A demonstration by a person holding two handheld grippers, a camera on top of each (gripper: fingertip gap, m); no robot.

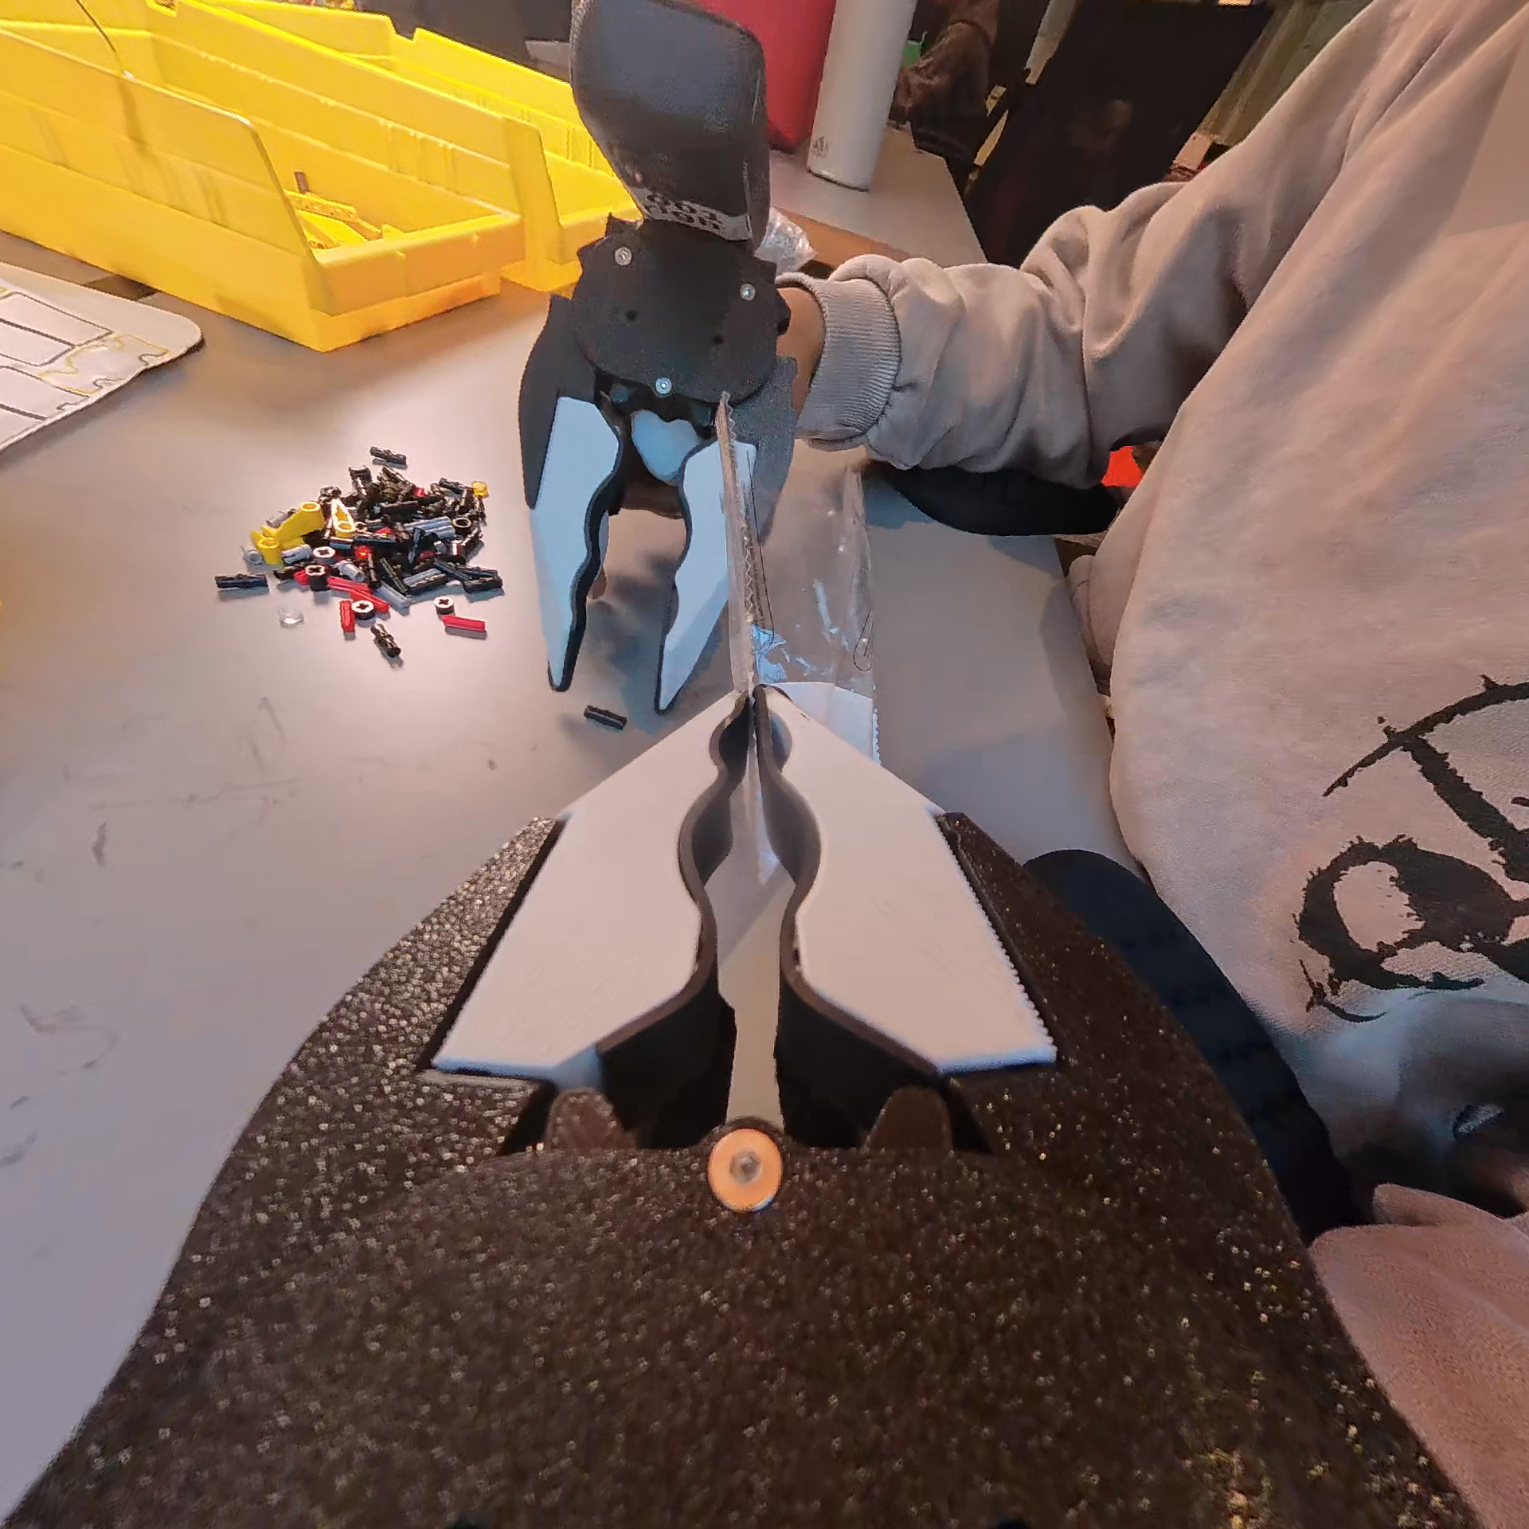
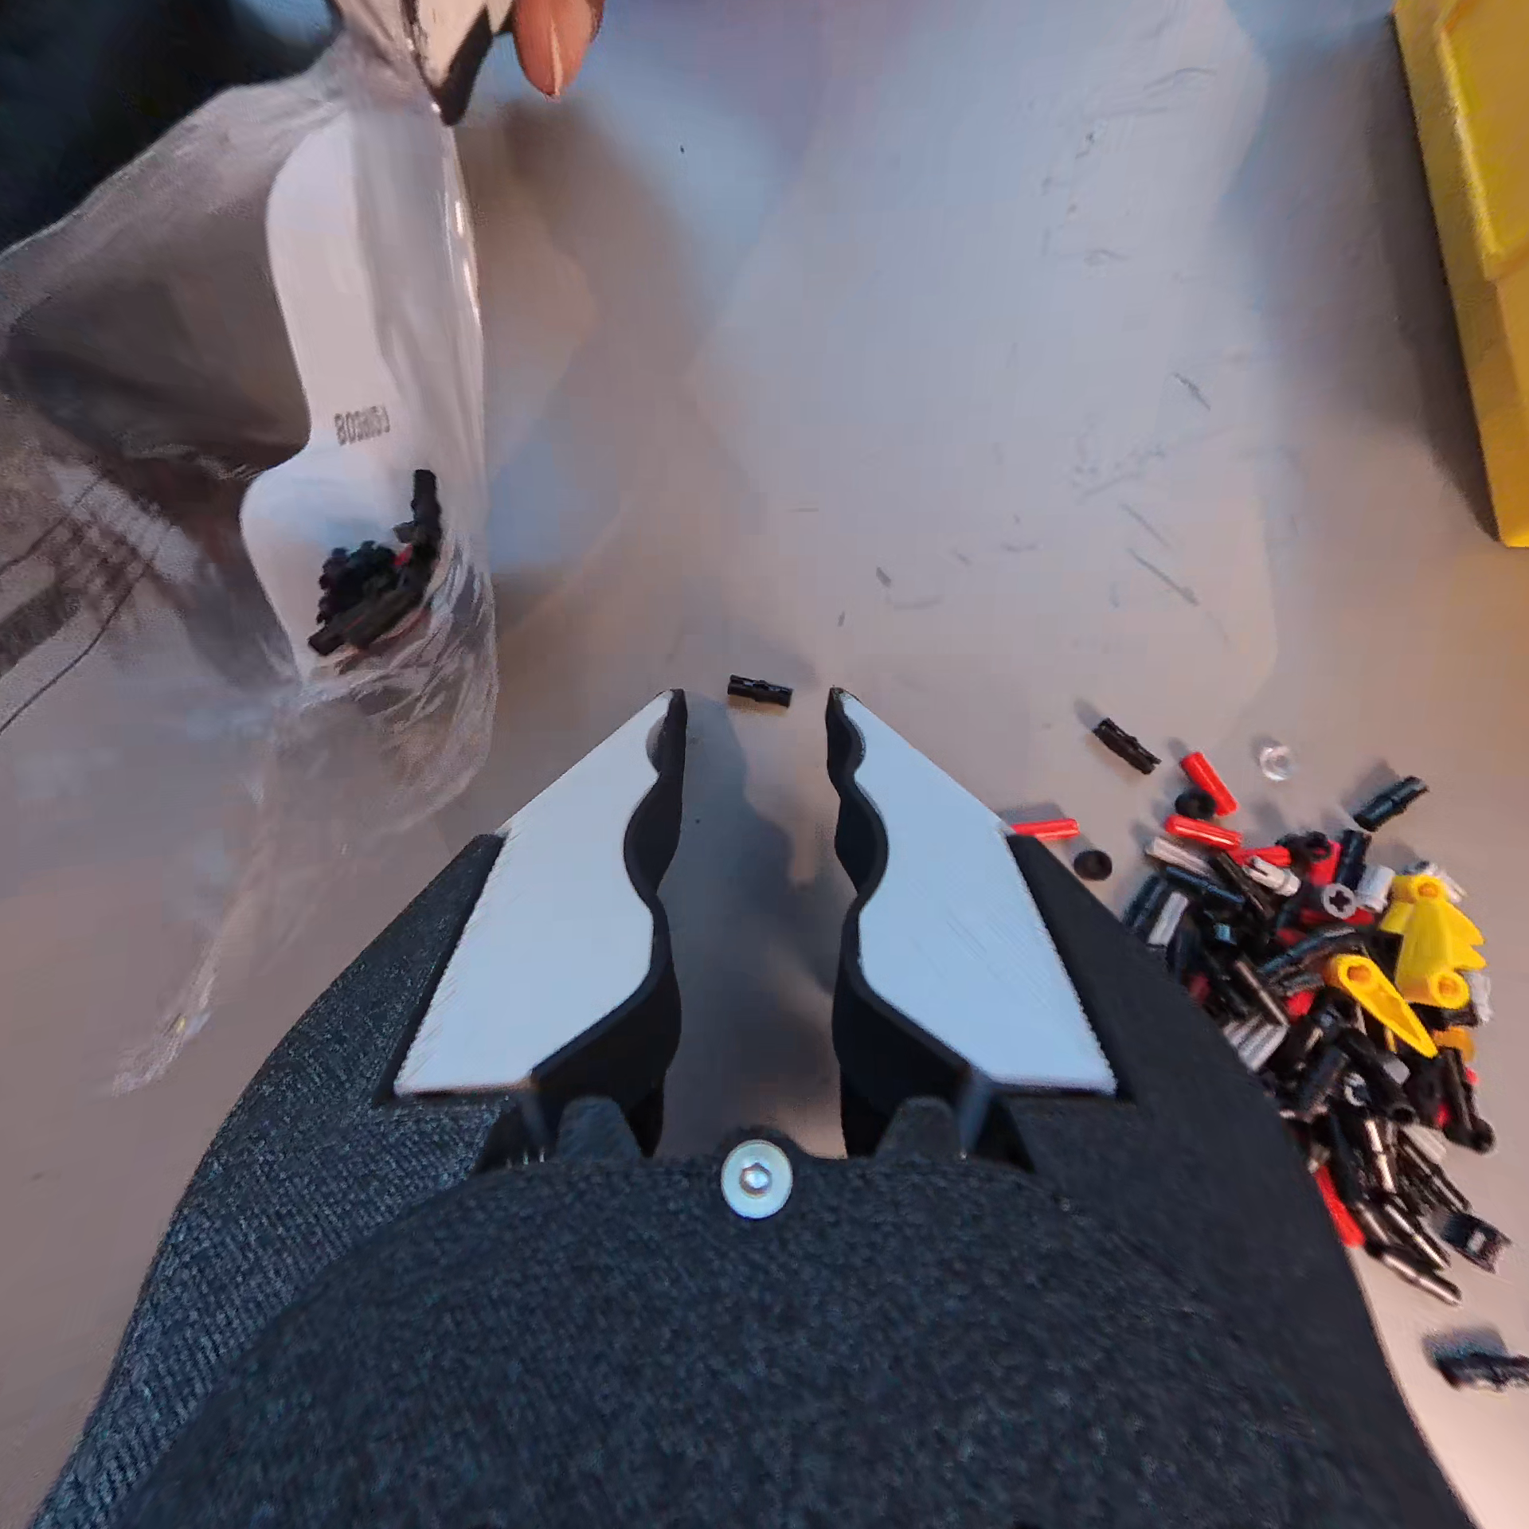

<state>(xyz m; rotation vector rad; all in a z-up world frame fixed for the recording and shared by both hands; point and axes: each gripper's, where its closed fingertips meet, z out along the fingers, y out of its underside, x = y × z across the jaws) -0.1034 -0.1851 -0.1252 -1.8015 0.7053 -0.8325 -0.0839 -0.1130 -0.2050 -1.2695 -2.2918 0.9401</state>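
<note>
The left gripper (image 1: pixel 751 703) pinches a clear plastic bag (image 2: pixel 381 463) holding a few black pins (image 2: pixel 376 579). Most small building pieces (image 2: pixel 1324 993) lie piled at lower right. The right gripper (image 2: pixel 757 703), jaws apart and empty, hovers near one loose black pin (image 2: pixel 759 690) on the grey table (image 2: pixel 910 331).

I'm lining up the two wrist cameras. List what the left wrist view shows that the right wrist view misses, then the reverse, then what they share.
Only the left wrist view: the left hand-held gripper shut on the clear plastic bag, the compartments of the yellow bins, a white sheet, a white bottle, and the person's grey sleeve.

Only the right wrist view: small black parts left inside the bag.

Both: the open right hand-held gripper, the lone black pin at its tips, the pile of small building parts, the grey table.
</note>
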